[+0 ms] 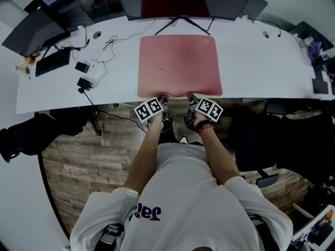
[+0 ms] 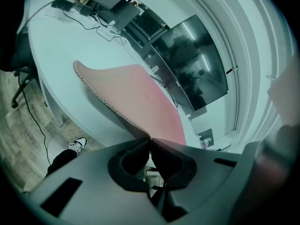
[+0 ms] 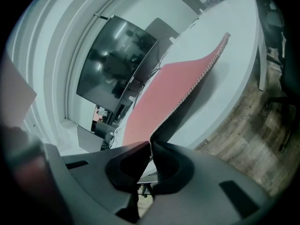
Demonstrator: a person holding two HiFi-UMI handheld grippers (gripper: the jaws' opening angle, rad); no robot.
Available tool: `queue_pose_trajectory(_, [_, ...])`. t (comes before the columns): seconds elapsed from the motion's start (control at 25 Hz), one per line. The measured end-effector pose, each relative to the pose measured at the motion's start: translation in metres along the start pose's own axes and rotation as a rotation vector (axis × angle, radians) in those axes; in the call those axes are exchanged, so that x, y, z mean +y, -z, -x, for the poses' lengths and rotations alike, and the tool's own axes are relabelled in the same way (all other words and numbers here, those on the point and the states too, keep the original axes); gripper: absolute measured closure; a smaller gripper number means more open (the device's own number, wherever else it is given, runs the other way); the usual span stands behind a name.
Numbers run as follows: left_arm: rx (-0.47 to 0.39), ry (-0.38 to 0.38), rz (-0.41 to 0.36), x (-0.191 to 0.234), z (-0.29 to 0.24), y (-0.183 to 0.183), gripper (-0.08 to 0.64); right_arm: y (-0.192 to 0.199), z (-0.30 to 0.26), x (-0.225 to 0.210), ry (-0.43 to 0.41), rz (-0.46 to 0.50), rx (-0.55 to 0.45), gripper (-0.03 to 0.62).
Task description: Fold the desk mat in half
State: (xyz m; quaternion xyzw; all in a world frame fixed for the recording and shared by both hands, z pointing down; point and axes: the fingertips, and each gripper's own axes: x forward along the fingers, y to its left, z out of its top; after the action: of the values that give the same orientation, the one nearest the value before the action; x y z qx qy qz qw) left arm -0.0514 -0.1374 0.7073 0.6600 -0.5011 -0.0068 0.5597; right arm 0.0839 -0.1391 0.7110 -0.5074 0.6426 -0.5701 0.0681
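Note:
A pink desk mat [image 1: 179, 64] with a stitched edge lies on the white desk [image 1: 251, 67], its near edge at the desk's front rim. My left gripper [image 1: 163, 97] is shut on the mat's near edge left of centre, and my right gripper [image 1: 191, 96] is shut on the same edge right of centre. In the left gripper view the mat [image 2: 136, 97] rises from the closed jaws and its edge lifts off the desk. In the right gripper view the mat [image 3: 168, 97] likewise runs up from the pinched jaws, its far corner raised.
A monitor stand [image 1: 180, 22] and dark screens stand behind the mat. A keyboard [image 1: 52, 61], small boxes and cables [image 1: 86, 69] lie on the desk's left. Dark chairs [image 1: 293, 135] stand to the right on the wood floor.

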Motion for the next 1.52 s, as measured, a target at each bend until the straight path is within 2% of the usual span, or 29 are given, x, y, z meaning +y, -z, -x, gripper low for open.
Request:
queue_pose_trajectory(0.6, [0.017, 0.008, 0.000, -0.003, -0.012, -0.012, 0.528, -0.010, -0.014, 0.006, 0.000, -0.023, -0.025, 0.558])
queue_pose_trajectory(1.52, [-0.002, 0.017, 0.038, -0.011, -0.034, -0.039, 0.529, -0.034, -0.034, 0.018, -0.004, -0.044, -0.052, 0.558])
